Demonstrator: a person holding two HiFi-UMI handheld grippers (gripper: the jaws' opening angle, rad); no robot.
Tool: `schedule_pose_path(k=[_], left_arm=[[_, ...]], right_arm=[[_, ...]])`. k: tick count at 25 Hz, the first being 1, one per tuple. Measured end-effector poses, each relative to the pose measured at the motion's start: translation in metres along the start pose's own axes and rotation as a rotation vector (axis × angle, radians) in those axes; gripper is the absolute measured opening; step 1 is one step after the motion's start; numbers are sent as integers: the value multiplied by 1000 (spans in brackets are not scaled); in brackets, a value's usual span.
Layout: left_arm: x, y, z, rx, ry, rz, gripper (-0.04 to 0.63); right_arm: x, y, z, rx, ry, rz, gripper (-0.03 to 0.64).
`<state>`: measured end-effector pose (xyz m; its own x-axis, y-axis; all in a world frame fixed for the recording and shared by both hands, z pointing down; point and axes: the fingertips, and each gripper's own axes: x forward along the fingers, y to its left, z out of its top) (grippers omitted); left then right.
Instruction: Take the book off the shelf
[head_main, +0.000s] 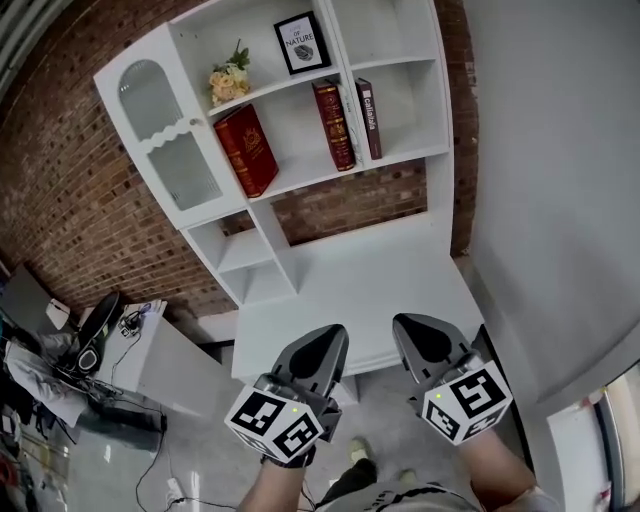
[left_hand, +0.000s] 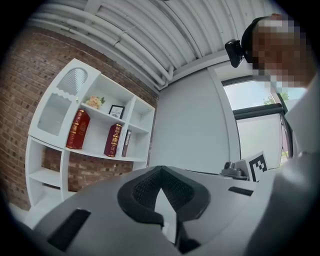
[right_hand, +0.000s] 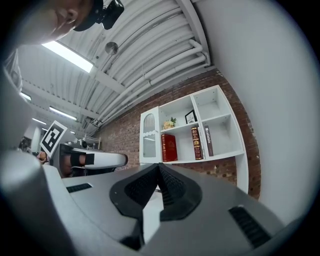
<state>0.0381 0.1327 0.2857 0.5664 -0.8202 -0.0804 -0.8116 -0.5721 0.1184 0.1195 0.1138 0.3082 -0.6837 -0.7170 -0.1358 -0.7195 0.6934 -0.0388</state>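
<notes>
A white shelf unit (head_main: 400, 150) stands against a brick wall. On its middle shelf a wide red book (head_main: 246, 150) leans at the left. A tall red book (head_main: 334, 125) and a thin dark book (head_main: 368, 119) stand upright together at the right. The same books show far off in the left gripper view (left_hand: 77, 129) and in the right gripper view (right_hand: 169, 147). My left gripper (head_main: 333, 332) and right gripper (head_main: 406, 323) hover side by side over the front edge of the white desk (head_main: 380, 270), well short of the shelf. Both are shut and hold nothing.
A framed picture (head_main: 301, 42) and a small bunch of flowers (head_main: 229, 82) sit on the upper shelf. A glass-fronted cabinet door (head_main: 165, 135) closes the left bay. A cluttered side table with headphones (head_main: 92, 345) stands at the lower left. A plain grey wall (head_main: 560, 200) runs along the right.
</notes>
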Motion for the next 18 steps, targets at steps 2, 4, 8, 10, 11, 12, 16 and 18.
schedule_pose_path(k=[2, 4, 8, 10, 11, 12, 16, 18], left_arm=[[4, 9, 2, 1, -4, 1, 11], [9, 21, 2, -1, -8, 1, 11], [25, 50, 0, -6, -12, -5, 11], [36, 66, -1, -6, -11, -14, 11], [43, 75, 0, -6, -11, -21, 11], [51, 83, 1, -5, -12, -31, 11], [78, 123, 7, -2, -9, -71, 11], [92, 147, 11, 0, -8, -86, 11]], right_arm=[[7, -2, -2, -1, 3, -1, 17], [17, -4, -3, 8, -1, 6, 17], [42, -14, -9, 20, -16, 4, 18], [58, -22, -13, 19, -16, -6, 20], [67, -27, -14, 17, -15, -12, 20], [77, -31, -15, 13, -13, -19, 20], [122, -45, -21, -1, -3, -44, 20], [145, -52, -24, -10, 5, -61, 20]])
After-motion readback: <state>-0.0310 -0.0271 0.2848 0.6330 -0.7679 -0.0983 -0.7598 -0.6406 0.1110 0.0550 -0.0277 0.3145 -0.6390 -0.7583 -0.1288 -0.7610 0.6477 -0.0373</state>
